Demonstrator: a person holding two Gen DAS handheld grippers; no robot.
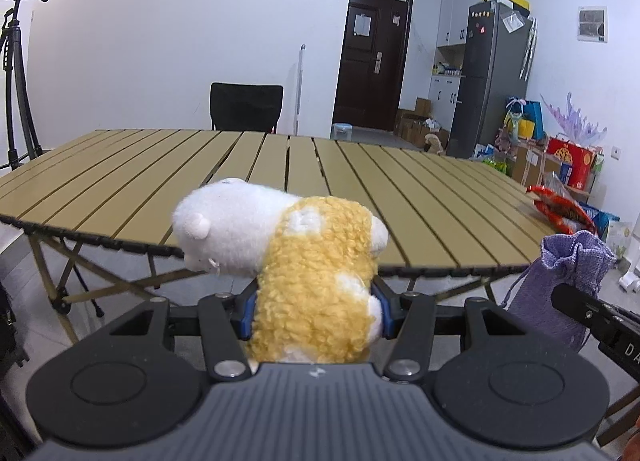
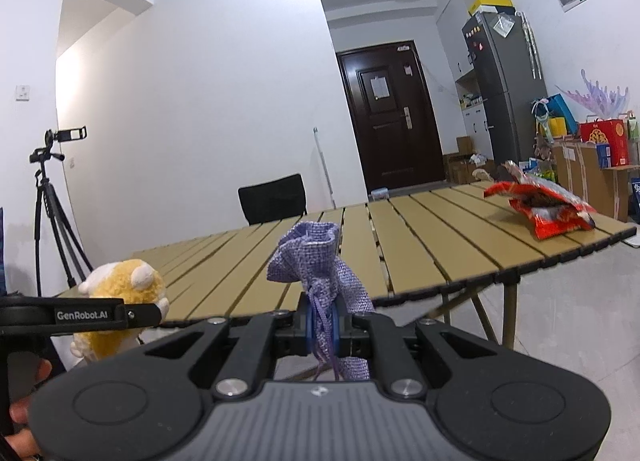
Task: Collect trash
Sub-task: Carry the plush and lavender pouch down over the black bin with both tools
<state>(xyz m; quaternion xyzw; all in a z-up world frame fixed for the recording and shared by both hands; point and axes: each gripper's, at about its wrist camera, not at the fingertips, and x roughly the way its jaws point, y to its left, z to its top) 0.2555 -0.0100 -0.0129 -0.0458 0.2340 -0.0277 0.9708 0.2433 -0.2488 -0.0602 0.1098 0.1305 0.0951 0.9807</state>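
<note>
From your left wrist camera, your left gripper (image 1: 316, 315) is clamped on the plush toy (image 1: 296, 253) around its yellow body, blue pads pressed into the fleece on both sides. The white head hangs out to the left, past the near edge of the slatted table (image 1: 248, 165), so the toy is carried in the air just short of the tabletop. At the far right corner of the table lies the red snack wrapper (image 1: 560, 209), the likeliest piece of trash here. Low on the right you see the purple drawstring pouch (image 1: 568, 281) and a black finger of your other tool.

The risk here is the plush: it is soft and head-heavy, so it could pivot or slip through the pads if you swing it fast. It also blocks your sight of the near table edge, and you could knock it on the rim.

From your right wrist camera, your right gripper (image 2: 324, 325) is squeezed together on the pouch (image 2: 316, 261), pinching its gathered neck and cords; the open mouth stands above the pads. That grip is thin, and the cords could slide out. This view shows the wrapper (image 2: 540, 209) fully, torn open and lying near the table's right edge, well apart from both tools. It also shows your hand (image 2: 24, 413) at the lower left, which the left view does not. With both tools full, neither can take the wrapper until one load is set down.
</note>
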